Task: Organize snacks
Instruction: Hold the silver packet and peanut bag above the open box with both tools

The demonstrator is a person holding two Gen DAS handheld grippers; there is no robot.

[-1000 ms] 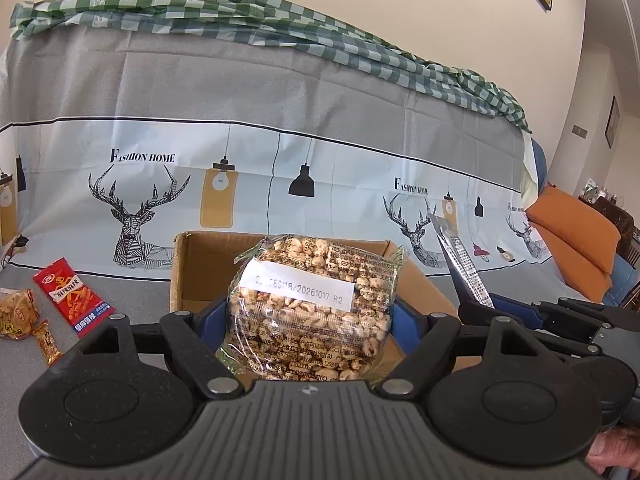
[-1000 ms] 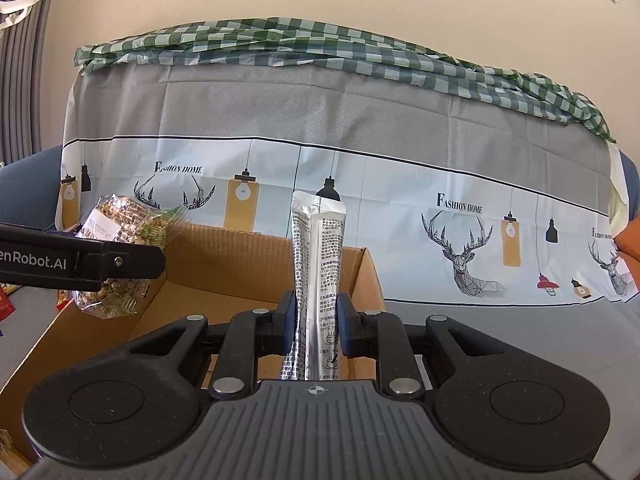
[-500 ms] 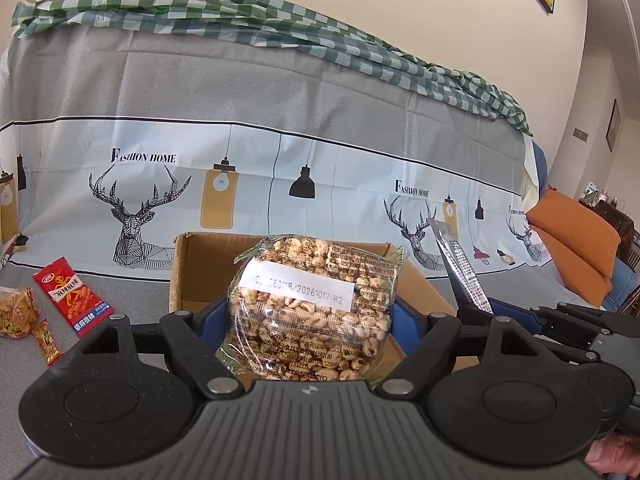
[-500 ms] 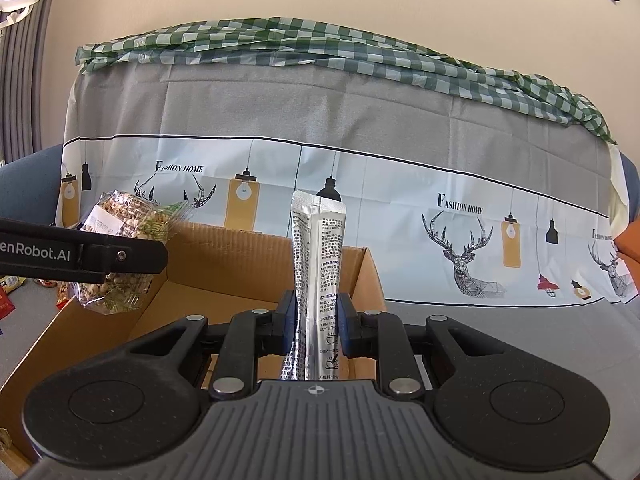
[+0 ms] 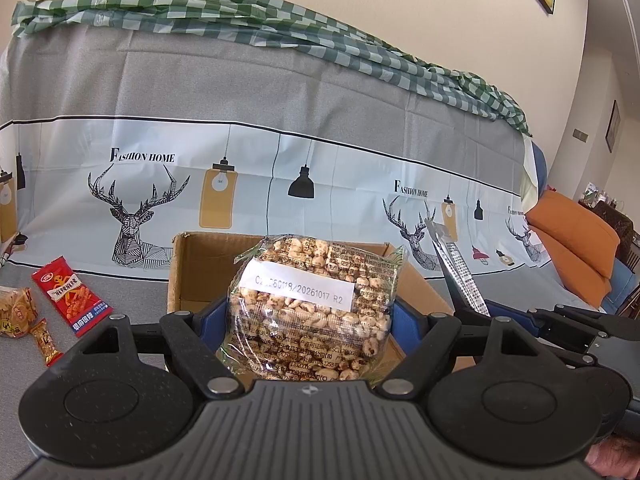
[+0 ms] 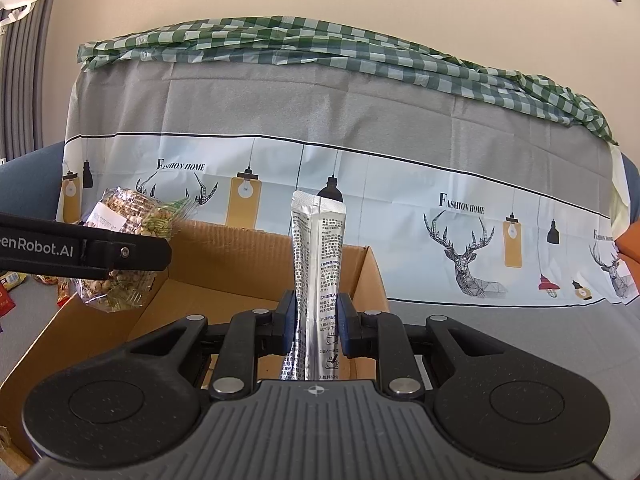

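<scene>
A clear bag of peanuts (image 5: 312, 308) with a white date label stands upright between the blue pads of my left gripper (image 5: 308, 316), which is shut on its sides. It hangs over the near left part of an open cardboard box (image 5: 200, 264). My right gripper (image 6: 318, 312) is shut on a tall silver stick sachet (image 6: 318, 264), held upright above the same box (image 6: 248, 256). From the right wrist the peanut bag (image 6: 132, 216) shows at the left behind the left gripper's black finger (image 6: 100, 252). From the left wrist the sachet (image 5: 460, 276) leans at the right.
A red snack packet (image 5: 70, 296) and two orange packets (image 5: 16, 312) lie on the grey cloth left of the box. A deer-print cover (image 5: 280, 120) rises behind the box. Orange cushions (image 5: 572, 240) sit at the far right. A hand (image 5: 612, 460) shows at the bottom right.
</scene>
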